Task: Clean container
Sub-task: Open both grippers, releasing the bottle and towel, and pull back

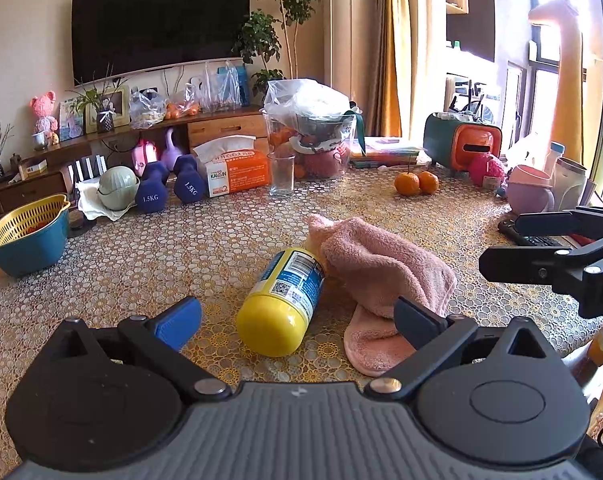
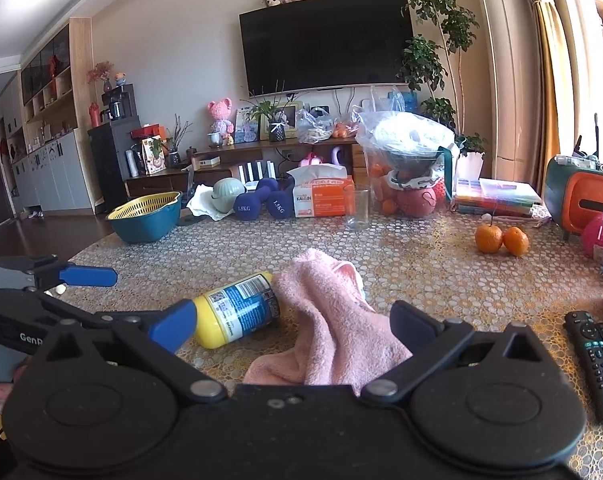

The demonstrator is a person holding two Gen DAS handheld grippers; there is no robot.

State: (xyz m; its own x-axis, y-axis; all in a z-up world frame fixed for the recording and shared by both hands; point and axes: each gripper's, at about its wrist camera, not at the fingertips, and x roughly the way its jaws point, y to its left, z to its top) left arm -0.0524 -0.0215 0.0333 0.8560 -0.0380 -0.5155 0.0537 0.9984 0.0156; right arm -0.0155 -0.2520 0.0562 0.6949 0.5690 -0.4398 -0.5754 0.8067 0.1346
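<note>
A yellow container (image 1: 279, 304) with a blue label lies on its side on the patterned tablecloth (image 1: 149, 264), cap end toward me. A crumpled pink towel (image 1: 381, 272) rests against its right side. My left gripper (image 1: 297, 306) stands open just short of the container, with nothing held. In the right wrist view the container (image 2: 237, 312) lies left of centre and the towel (image 2: 325, 312) sits between the fingers of my open right gripper (image 2: 295, 312). The right gripper (image 1: 501, 242) also shows at the left wrist view's right edge. The left gripper (image 2: 129, 296) enters from the left.
At the back stand a clear glass (image 1: 281, 174), an orange tissue box (image 1: 237, 172), blue dumbbells (image 1: 169, 188) and a bagged pile of bowls (image 1: 313, 120). A teal bowl with a yellow strainer (image 1: 29, 236) sits far left. Two oranges (image 1: 415, 182) and remotes (image 2: 597, 352) lie right.
</note>
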